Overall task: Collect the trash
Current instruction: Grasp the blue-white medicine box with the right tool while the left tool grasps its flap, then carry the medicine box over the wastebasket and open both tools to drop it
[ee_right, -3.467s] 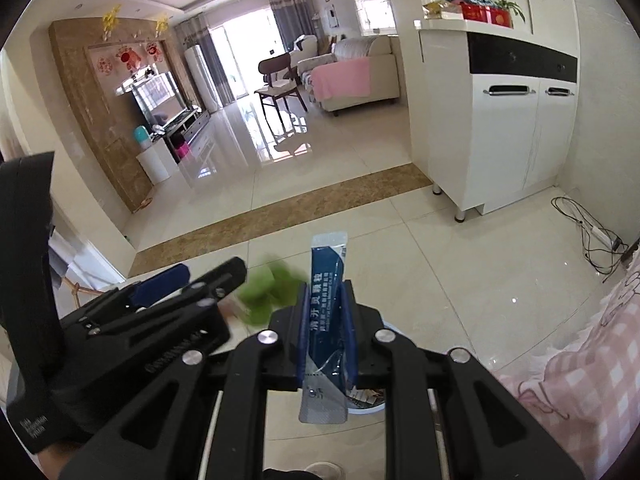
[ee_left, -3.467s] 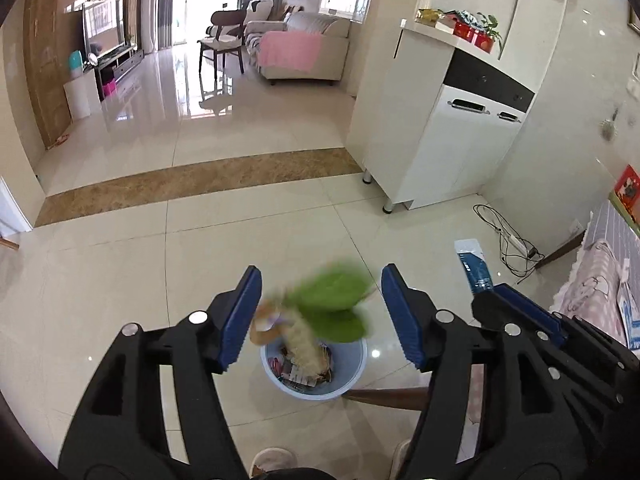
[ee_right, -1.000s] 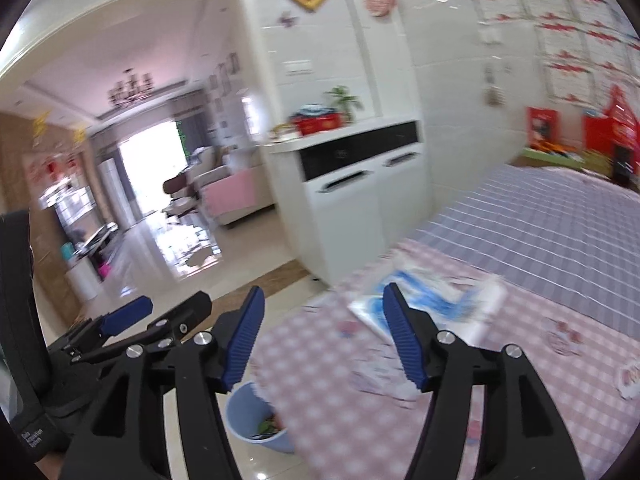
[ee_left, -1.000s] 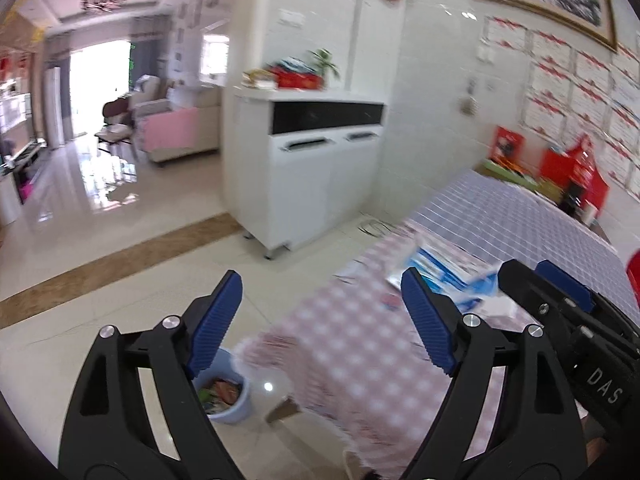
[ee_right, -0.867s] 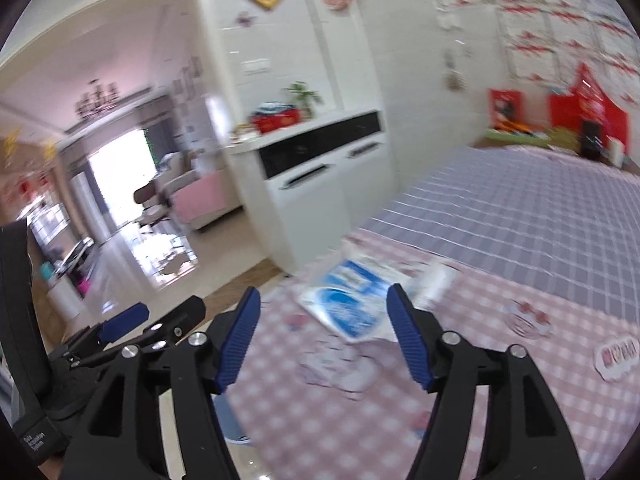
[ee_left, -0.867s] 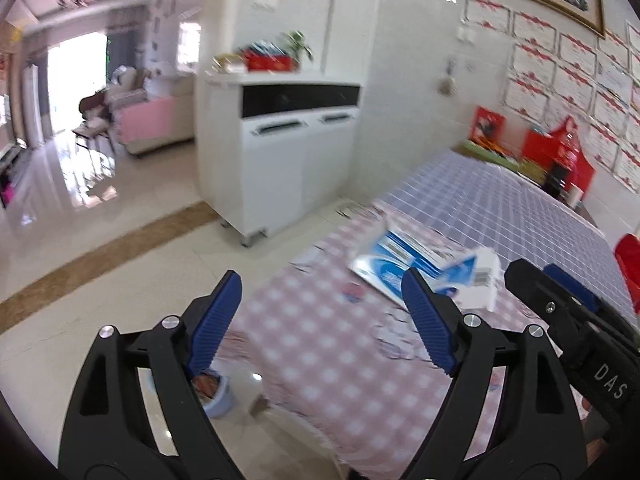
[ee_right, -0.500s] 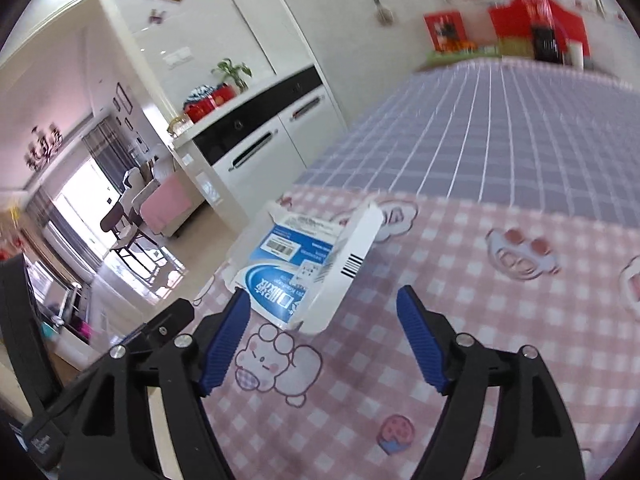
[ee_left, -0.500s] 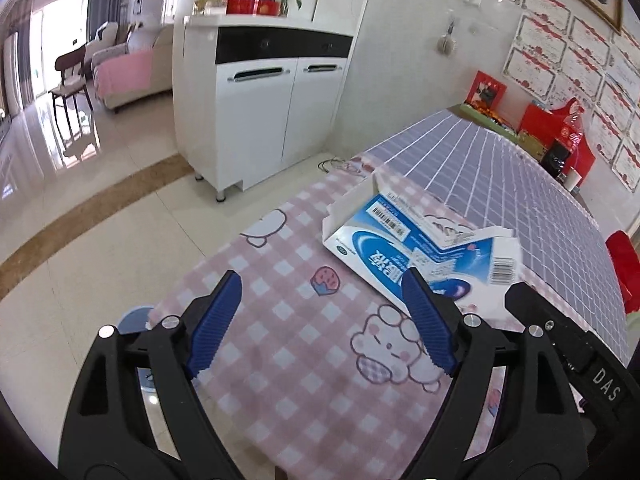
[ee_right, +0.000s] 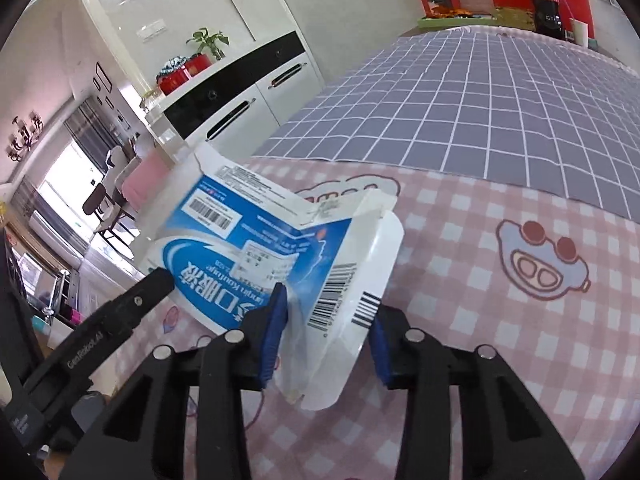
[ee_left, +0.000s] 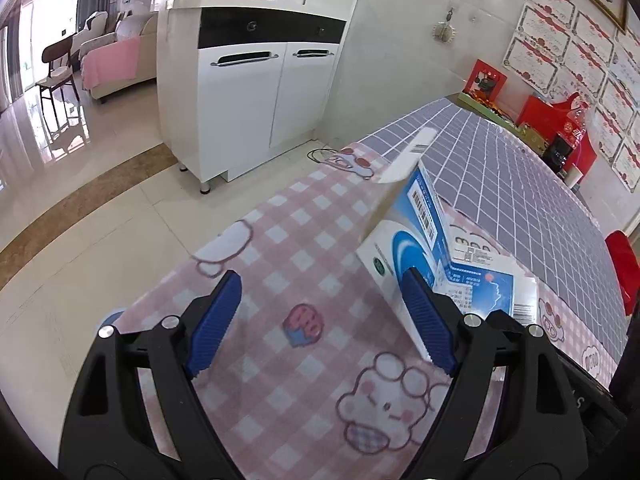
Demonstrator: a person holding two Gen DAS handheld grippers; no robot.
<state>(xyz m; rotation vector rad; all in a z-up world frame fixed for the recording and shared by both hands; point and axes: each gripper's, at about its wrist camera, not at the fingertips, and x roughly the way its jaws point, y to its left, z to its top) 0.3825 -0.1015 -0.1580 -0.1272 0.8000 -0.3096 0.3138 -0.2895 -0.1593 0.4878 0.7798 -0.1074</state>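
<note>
A tiled dining room with a white sideboard against the wall lies ahead of me, and the bench is spread with a pink checked cartoon cloth that gives way to a purple grid cloth farther on.

From my left wrist camera, the left tongs stand wide with nothing between the blue pads; only the cloth shows in the gap. The flattened blue-and-white carton, the trash I am after, rests on the pink cloth just at the right-hand pad, one flap sticking up. Barcodes show on its side. A red-labelled cola bottle stands at the far end.

From my right wrist camera, the right tongs sit around the near flap of the carton, the jaws at a middling width, one pad looking to be against the card and the other seemingly a little off it; I cannot tell whether it is gripped yet. The left tool's black finger reaches in at the carton's far edge. Large white Chinese characters run upside down across the blue panel, with small print and barcodes I cannot read.

To do this well, I judge I should close on the doubled card near the fold, not the thin loose flap, and lift straight before swinging off the bench.
</note>
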